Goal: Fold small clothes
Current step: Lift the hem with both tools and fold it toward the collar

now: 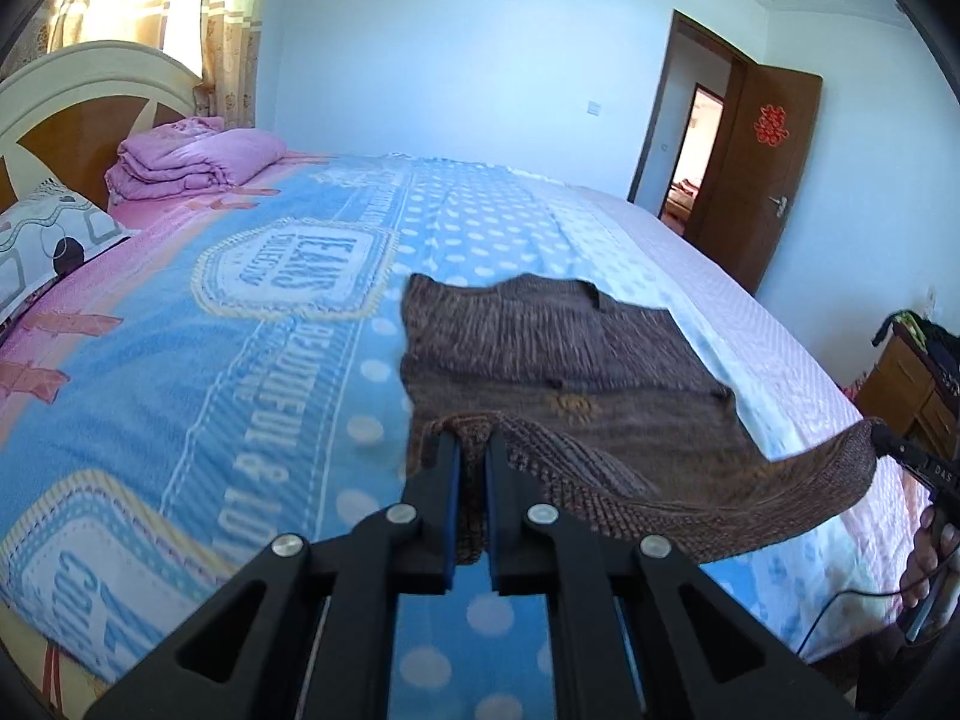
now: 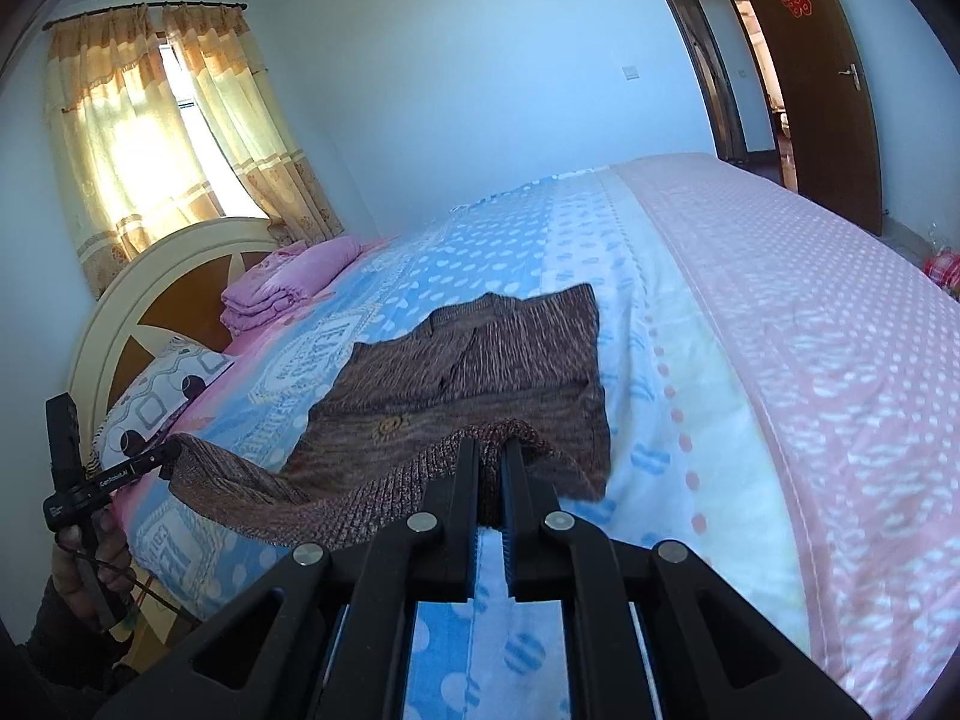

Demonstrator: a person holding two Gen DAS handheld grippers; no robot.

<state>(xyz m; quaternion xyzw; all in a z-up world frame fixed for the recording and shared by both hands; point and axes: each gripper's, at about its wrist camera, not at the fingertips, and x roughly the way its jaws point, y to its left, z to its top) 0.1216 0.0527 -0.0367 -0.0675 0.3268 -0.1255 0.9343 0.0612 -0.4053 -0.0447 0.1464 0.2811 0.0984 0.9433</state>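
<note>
At the far left of the bed, a wooden headboard [image 1: 66, 114] backs a patterned pillow [image 1: 45, 234] and a folded pink quilt [image 1: 192, 159]. The blue printed bedcover [image 1: 198, 372] spreads across the mattress, giving way on the right to a pale pink dotted sheet [image 2: 810, 312]. Near the middle of the bed lies the brown knitted sweater [image 1: 540, 354], its far part flat on the cover and its near hem lifted off the bed. The left gripper [image 1: 474, 450] is clamped tight on one corner of that hem, knit bunched between its blue pads. The hem stretches in a sagging band to the right, where the right gripper [image 2: 492, 456] is likewise closed on the other corner, the fabric pinched between its jaws. Each wrist view shows the other gripper at its edge with a hand [image 1: 927, 564] around its handle. Beyond the bed on the right, a brown door [image 1: 774, 174] stands open, a red ornament on it.
</note>
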